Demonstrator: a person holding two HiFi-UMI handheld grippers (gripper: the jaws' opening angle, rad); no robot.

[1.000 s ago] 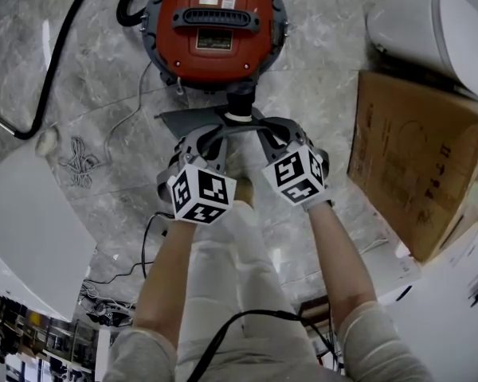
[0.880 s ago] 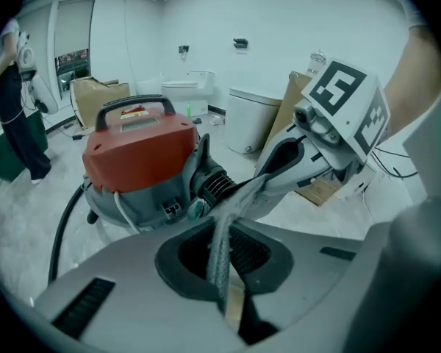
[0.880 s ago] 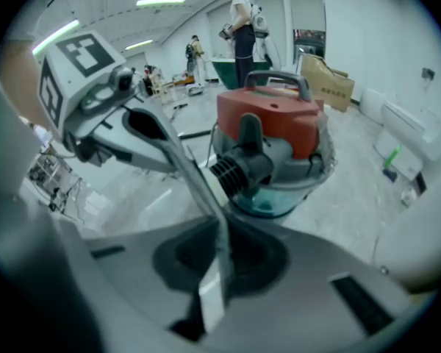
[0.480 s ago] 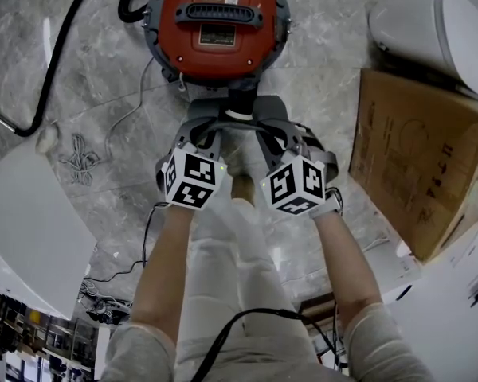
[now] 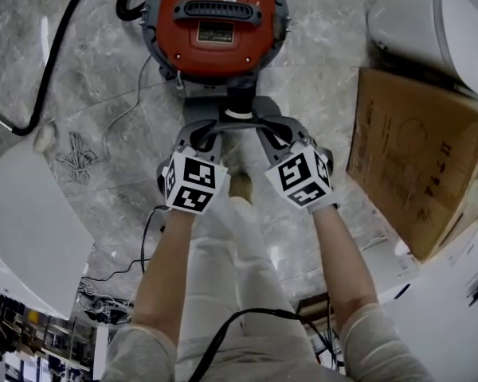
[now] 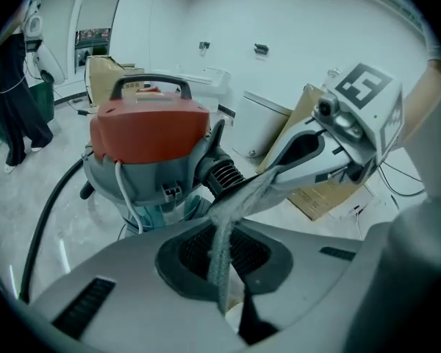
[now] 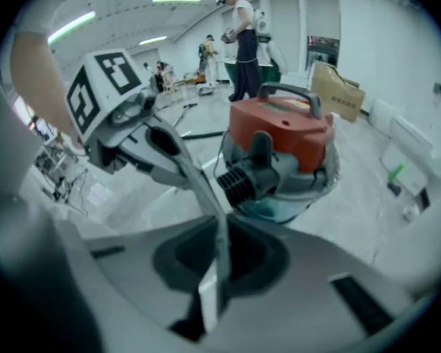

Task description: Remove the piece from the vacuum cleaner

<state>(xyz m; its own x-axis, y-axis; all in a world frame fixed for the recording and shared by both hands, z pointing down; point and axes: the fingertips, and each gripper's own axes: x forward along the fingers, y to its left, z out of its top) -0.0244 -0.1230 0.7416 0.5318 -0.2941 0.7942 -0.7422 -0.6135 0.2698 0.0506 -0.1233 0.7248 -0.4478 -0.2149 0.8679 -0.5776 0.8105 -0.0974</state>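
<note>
both of your grippers are clamped on the piece (image 5: pixel 223 110): left gripper (image 6: pixel 223 289) pinches its left side, right gripper (image 7: pixel 213 293) its right side, and in each gripper view the jaws are nearly together with the thin grey edge squeezed between them. the piece sits between your hands, just in front of the red vacuum (image 5: pixel 215 22) and up against its black ribbed port (image 5: pixel 240 100); can't tell if it's attached there or free. box (image 5: pixel 414 150) lies to your right, black hose (image 5: pixel 56 62) to your left.
</note>
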